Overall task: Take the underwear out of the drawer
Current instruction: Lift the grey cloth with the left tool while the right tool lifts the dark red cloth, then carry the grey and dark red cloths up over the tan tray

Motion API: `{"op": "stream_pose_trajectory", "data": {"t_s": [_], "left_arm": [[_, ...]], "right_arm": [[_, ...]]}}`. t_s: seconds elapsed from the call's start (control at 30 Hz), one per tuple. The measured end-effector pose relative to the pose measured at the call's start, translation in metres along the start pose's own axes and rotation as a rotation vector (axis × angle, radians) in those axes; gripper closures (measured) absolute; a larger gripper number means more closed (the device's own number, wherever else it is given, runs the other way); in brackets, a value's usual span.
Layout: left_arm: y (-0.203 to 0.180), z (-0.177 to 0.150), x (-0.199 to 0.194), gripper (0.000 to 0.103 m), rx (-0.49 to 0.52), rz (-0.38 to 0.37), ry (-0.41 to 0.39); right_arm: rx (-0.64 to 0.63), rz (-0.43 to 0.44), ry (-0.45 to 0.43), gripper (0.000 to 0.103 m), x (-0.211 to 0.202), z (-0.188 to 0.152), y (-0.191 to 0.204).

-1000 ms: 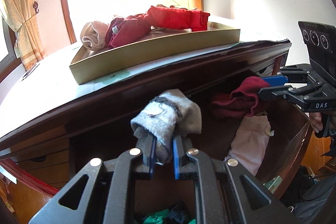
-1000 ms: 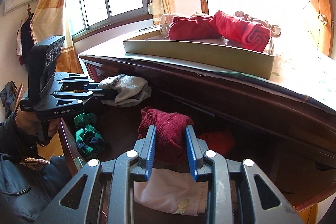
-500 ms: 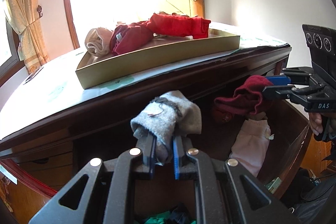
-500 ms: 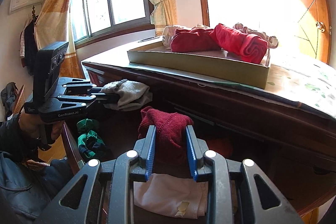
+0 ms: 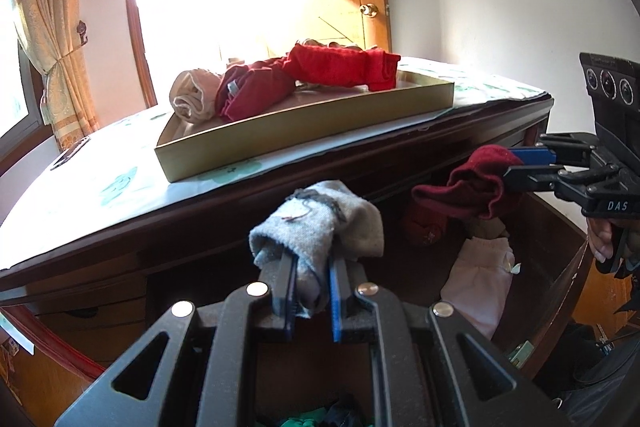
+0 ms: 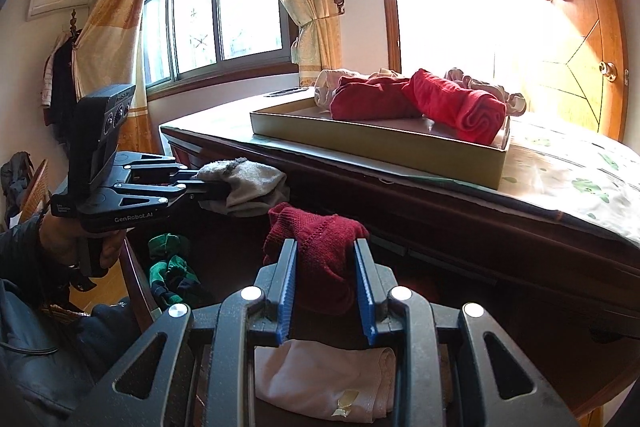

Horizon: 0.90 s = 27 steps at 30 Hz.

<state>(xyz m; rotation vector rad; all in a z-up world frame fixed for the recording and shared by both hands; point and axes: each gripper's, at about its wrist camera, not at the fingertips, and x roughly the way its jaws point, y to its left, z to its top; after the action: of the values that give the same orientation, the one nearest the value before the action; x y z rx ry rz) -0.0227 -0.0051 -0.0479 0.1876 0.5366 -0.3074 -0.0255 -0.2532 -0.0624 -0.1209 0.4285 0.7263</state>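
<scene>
My left gripper (image 5: 312,267) is shut on a rolled grey underwear (image 5: 320,223), held above the open drawer (image 5: 560,291); the same roll (image 6: 248,183) shows at left in the right wrist view. My right gripper (image 6: 326,251) is shut on a dark red knit underwear (image 6: 320,247), and in the left wrist view it (image 5: 516,163) comes in from the right with that roll (image 5: 472,187). A pale pink piece (image 6: 320,379) and a green and dark bundle (image 6: 168,267) lie in the drawer.
On the desk top stands a shallow gold tray (image 5: 304,131) with red and beige rolled garments (image 5: 332,71). The dark desk edge (image 6: 480,211) runs just beyond both grippers. A wooden door (image 6: 580,67) and a curtained window (image 6: 220,15) lie behind.
Both grippers have tipped upward with their rolls still gripped, so the desk top and tray sit lower in both views. The red roll has lifted clear of the drawer contents.
</scene>
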Motion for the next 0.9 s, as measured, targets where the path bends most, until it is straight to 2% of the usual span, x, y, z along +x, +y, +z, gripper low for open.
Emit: {"op": "stream_pose_trajectory", "data": {"t_s": [0.3, 0.9], "left_arm": [[-0.002, -0.002, -0.007, 0.093, 0.013, 0.006, -0.046], [0.005, -0.004, -0.019, 0.092, -0.033, 0.002, -0.131]], "right_arm": [[-0.027, -0.008, -0.044, 0.073, -0.006, -0.003, 0.003], [-0.065, -0.024, -0.124, 0.073, -0.016, -0.005, 0.008]]}}
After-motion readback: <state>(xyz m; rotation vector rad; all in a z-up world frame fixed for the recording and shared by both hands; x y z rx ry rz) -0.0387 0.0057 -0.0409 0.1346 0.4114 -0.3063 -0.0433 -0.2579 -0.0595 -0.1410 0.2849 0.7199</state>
